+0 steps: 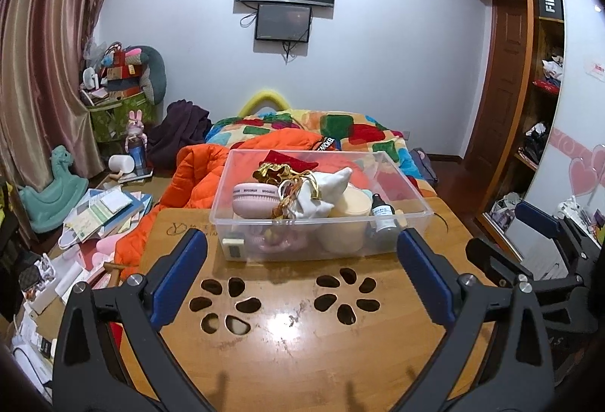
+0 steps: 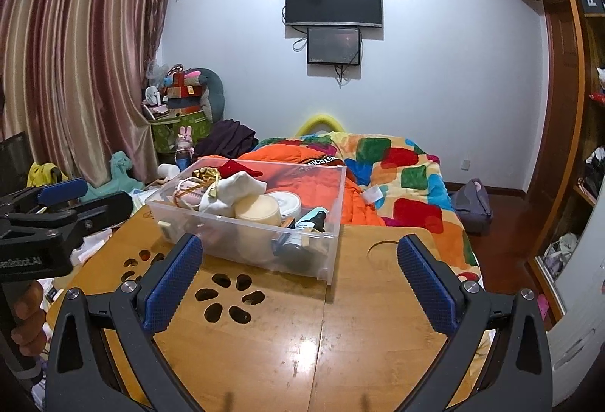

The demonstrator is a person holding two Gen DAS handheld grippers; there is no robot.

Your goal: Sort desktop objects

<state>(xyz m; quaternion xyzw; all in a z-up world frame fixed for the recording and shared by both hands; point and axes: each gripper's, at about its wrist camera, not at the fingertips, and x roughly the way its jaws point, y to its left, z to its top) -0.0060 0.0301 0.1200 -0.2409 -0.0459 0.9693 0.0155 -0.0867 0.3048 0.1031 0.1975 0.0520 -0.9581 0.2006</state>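
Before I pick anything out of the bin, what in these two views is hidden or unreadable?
- Items at the bottom of the clear bin: both views, covered by the white cloth and cream jar and blurred by the plastic wall.
- Dark bottle label: print too small, both views.
- Table near edge: cut off by the frame and the open left hand-held gripper.
- Right hand-held gripper: open, its handle out of frame.
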